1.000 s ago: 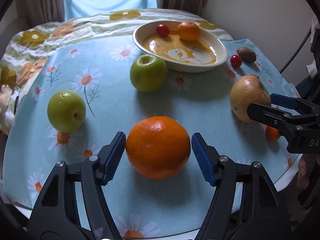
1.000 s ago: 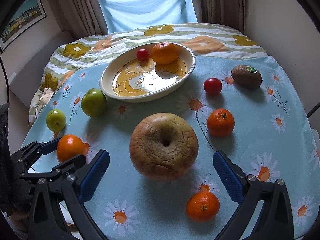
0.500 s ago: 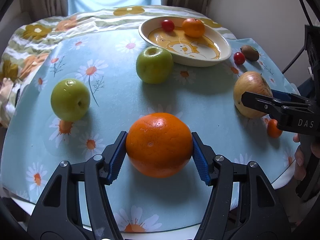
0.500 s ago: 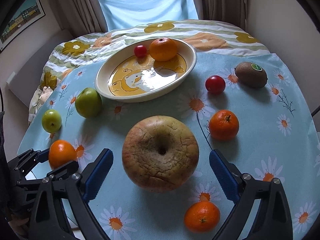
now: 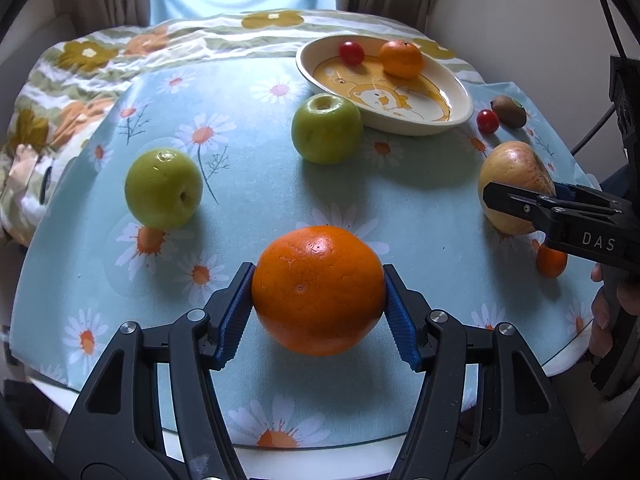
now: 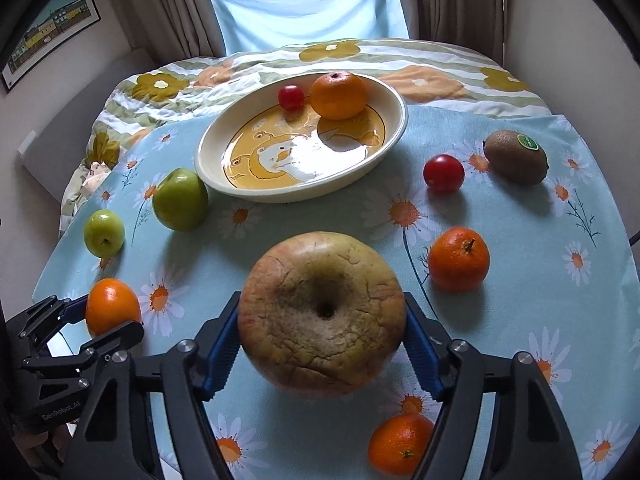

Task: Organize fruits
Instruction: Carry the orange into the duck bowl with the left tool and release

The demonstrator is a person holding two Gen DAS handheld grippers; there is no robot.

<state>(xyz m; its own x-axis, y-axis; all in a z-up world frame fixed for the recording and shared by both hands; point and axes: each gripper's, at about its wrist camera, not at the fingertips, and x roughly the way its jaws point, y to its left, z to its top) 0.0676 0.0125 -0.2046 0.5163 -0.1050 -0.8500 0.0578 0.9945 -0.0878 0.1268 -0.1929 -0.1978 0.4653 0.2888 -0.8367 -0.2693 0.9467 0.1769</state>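
Fruits dot daisy tablecloth [image 6: 520, 288] (curtained window [image 6: 304, 0]).

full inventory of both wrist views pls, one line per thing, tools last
big orange: 1, orange, near edge, in left tool
large apple: 1, yellow-russet, in right tool
green apples: 2, green, left of dish; smaller one further left
dish: 1, cream with yellow bear print, far centre
mandarins: 4, orange; one in dish, three on cloth
cherry tomatoes: 2, red; one in dish, one on cloth
kiwi: 1, brown, far right
tablecloth: 1, blue, daisies
left tool: 1, black, blue pads
right tool: 1, same
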